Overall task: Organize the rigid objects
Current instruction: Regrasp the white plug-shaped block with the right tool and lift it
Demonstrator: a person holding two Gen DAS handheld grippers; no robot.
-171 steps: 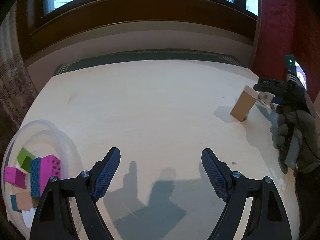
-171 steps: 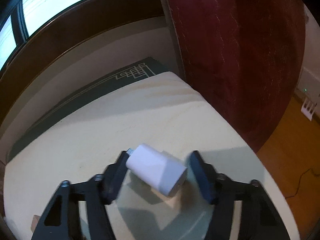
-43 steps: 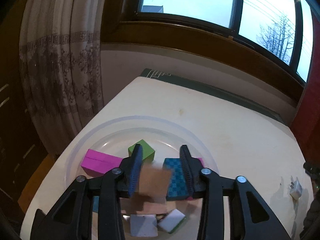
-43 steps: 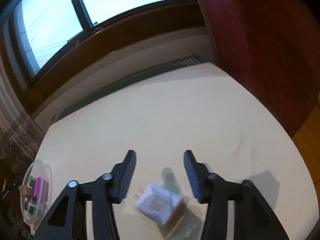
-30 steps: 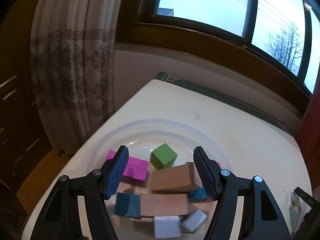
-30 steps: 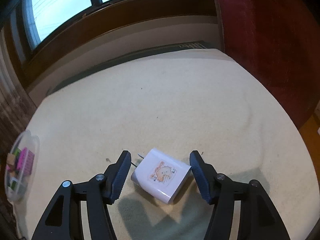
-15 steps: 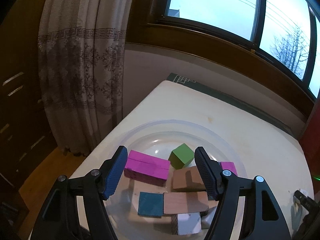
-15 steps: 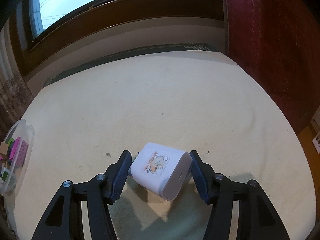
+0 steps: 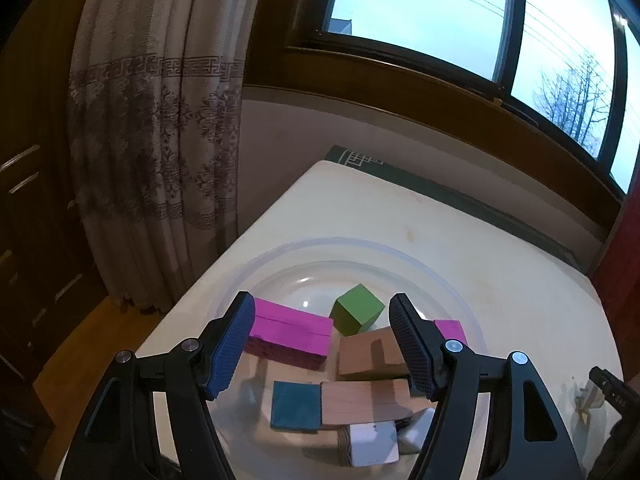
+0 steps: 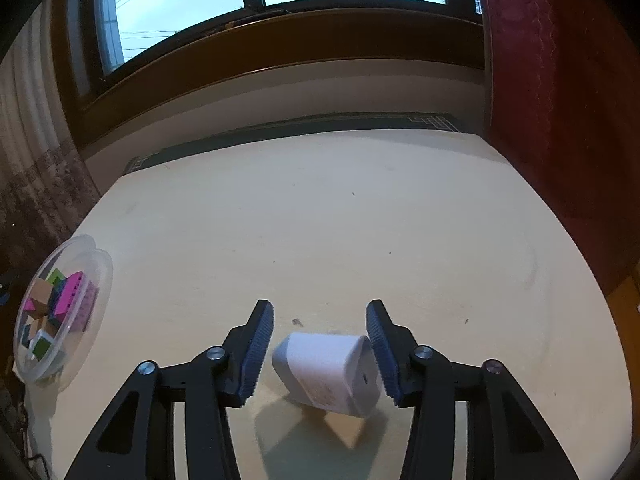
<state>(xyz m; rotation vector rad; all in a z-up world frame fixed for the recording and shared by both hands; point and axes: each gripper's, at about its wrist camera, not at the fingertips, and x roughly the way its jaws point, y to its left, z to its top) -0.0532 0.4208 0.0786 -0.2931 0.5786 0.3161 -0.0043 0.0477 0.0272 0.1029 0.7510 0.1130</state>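
Note:
My left gripper (image 9: 322, 346) hangs open just above a clear plastic bowl (image 9: 280, 258) and holds nothing. In the bowl lie a magenta block (image 9: 288, 330), a green cube (image 9: 358, 314), two wooden blocks (image 9: 372, 354), a teal block (image 9: 296, 404) and a white block (image 9: 374, 442). My right gripper (image 10: 320, 338) is shut on a white charger (image 10: 324, 372), which sits tilted between the fingers with its shadow on the cream table (image 10: 340, 220) below. The same bowl (image 10: 100, 264) stands at the table's far left edge in the right wrist view.
A patterned curtain (image 9: 160, 140) hangs left of the table, where the edge drops to a wooden floor (image 9: 88, 332). A red curtain (image 10: 560, 100) borders the right side. A window sill (image 10: 280, 80) runs behind the table. The right gripper (image 9: 612, 388) shows at the left view's edge.
My left gripper let a wooden block go into the bowl, opened and drew back above it. My right gripper settled around the white charger and closed on it, tilting it.

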